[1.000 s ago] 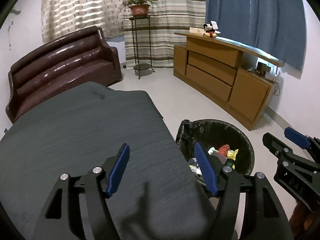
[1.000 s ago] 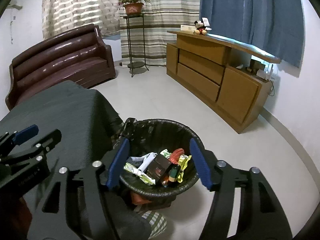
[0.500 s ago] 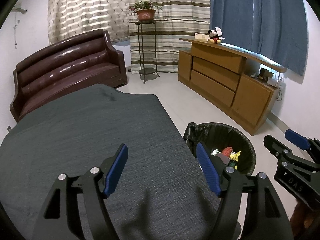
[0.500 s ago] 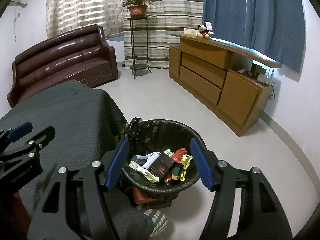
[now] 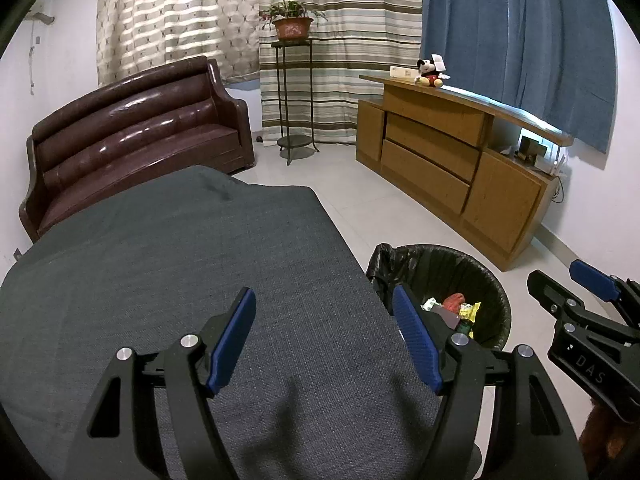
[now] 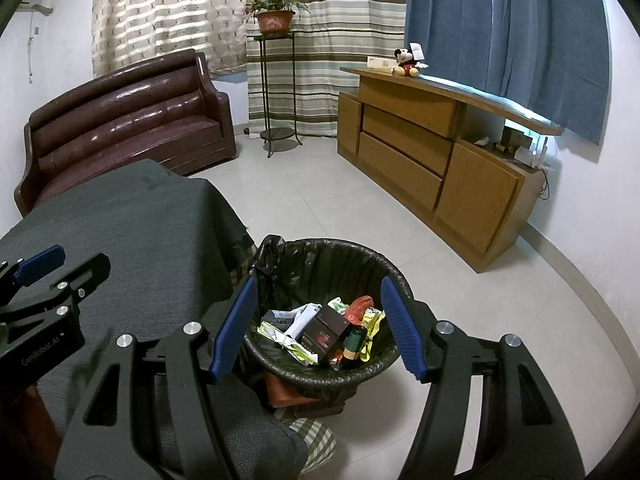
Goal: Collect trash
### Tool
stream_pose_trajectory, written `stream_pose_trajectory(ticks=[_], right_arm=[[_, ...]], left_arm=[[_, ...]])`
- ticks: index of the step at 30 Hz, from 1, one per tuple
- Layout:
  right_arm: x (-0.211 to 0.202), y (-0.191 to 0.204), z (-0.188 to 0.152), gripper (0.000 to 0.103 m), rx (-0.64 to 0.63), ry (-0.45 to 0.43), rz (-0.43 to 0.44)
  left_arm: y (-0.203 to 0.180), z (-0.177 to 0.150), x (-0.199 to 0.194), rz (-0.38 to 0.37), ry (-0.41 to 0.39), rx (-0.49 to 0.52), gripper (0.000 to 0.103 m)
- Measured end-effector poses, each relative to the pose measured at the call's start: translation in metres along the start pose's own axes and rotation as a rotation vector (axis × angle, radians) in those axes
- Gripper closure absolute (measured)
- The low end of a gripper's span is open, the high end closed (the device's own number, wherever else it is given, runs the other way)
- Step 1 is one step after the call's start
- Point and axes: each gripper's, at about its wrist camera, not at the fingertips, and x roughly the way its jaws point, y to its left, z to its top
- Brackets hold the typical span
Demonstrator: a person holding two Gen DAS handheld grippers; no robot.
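Two tongs, both empty, jaws apart.
Left tongs over the grey desk; right tongs above the bin, beside the desk's right edge, trash inside.

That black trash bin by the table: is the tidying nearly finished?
Likely yes. The trash bin already holds wrappers, a dark box and a small bottle. The left gripper and right gripper are open and empty. The grey table cover shows no litter left.
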Motion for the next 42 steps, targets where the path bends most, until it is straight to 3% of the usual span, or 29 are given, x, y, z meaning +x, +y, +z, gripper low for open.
stream_pose_trajectory(ticks=[42], right_arm=[[-0.0001, -0.0017, 0.0016, 0.04, -0.001, 0.001, 0.001]], left_arm=[[-0.0097, 0.0047, 0.0012, 0.012, -0.001, 0.01, 0.03]])
